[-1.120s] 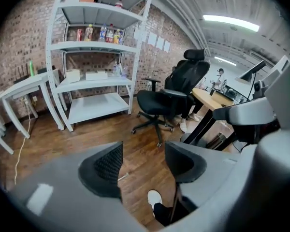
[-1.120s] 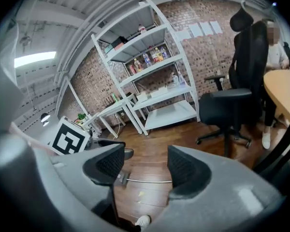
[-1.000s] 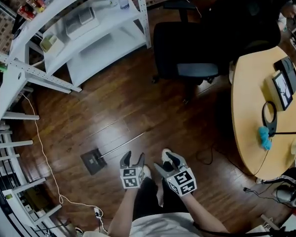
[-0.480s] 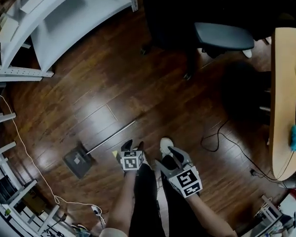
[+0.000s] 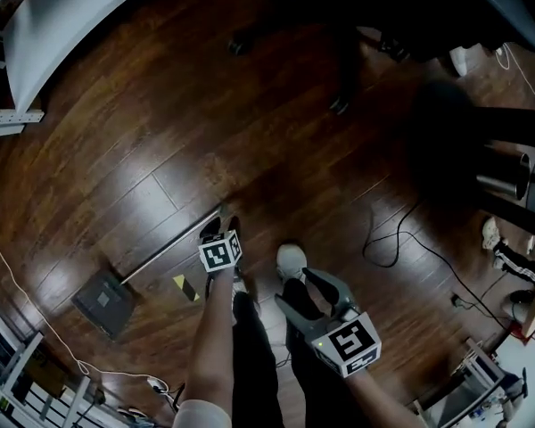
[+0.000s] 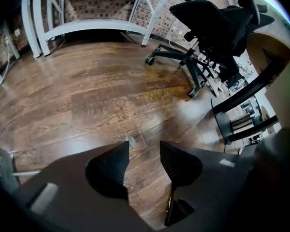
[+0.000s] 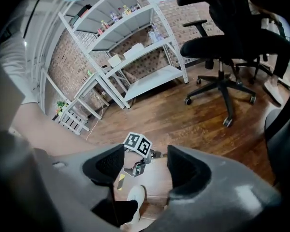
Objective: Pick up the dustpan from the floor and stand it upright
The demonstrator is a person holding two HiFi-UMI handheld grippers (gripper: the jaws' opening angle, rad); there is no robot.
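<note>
The dustpan lies flat on the wood floor, its dark pan (image 5: 101,301) at the lower left and its thin metal handle (image 5: 169,248) running up and right. My left gripper (image 5: 218,225) points steeply down at the handle's free end. In the left gripper view (image 6: 144,146) the handle's tip (image 6: 130,140) shows just past the left jaw, not between the pads. Its jaws are closing with only floor between them. My right gripper (image 5: 305,291) hangs lower right, above the person's legs, open and empty (image 7: 145,151). It looks toward the left gripper's marker cube (image 7: 137,144).
A yellow-and-black tape mark (image 5: 185,286) lies beside the handle. A white shoe (image 5: 290,261) stands by the left gripper. A black cable (image 5: 392,239) loops to the right. The office chair's base (image 5: 339,105) and white shelving (image 5: 62,16) stand beyond. A white cord (image 5: 18,283) runs along the left.
Both grippers have dropped toward the floor and the head view has dipped closer. The left gripper has come down to the handle's end, with its jaws narrower than before.
</note>
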